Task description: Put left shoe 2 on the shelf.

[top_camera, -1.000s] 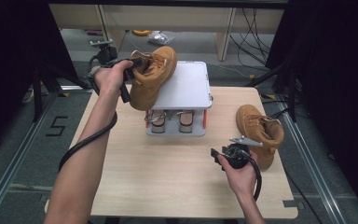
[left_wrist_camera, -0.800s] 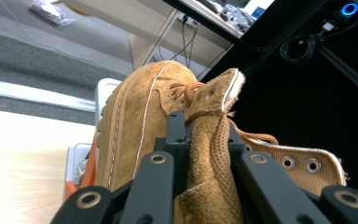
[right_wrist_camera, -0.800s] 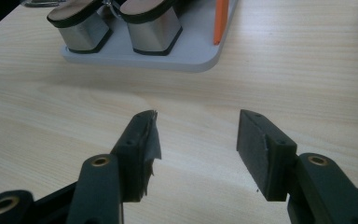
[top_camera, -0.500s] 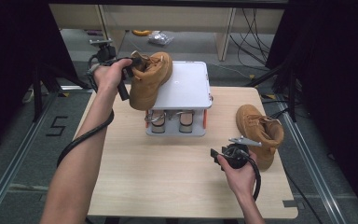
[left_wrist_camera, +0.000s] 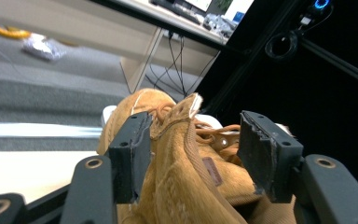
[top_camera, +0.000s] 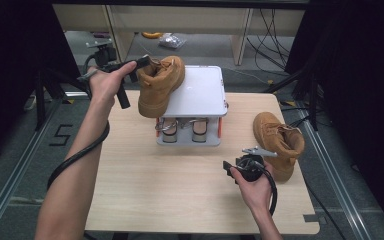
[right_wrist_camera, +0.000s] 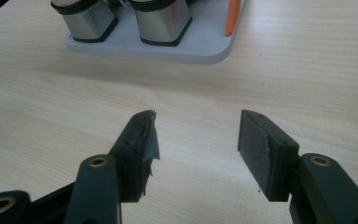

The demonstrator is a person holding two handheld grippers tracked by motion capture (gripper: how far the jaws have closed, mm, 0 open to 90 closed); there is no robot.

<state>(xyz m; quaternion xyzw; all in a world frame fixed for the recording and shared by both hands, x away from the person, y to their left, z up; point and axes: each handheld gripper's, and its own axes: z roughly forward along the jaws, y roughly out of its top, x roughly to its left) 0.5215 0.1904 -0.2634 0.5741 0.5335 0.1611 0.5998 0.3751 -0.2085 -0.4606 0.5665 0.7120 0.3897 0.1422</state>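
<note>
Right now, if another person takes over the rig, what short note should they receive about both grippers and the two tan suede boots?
Left gripper: jaws have just been opening, now wide; the collar of the tan suede boot sits between them, right pad clear.
That boot rests on the white raised platform, heel overhanging its left edge.
Right gripper: open, empty, above the wooden table.
Second tan boot: on the table at right, untouched.
Left: probably withdraw, then fetch the second boot.

Looks like a lab / test rig, not a home: light wood table (top_camera: 180,195) boxed in by black curtains (top_camera: 350,75) and alu rails (top_camera: 337,185). At 12 o'clock, plain shelving (top_camera: 180,20) w/ loose cables (top_camera: 270,25); monitors (left_wrist_camera: 214,7) further back. Floor at 9 o'clock has a taped "5" (top_camera: 61,135).
</note>
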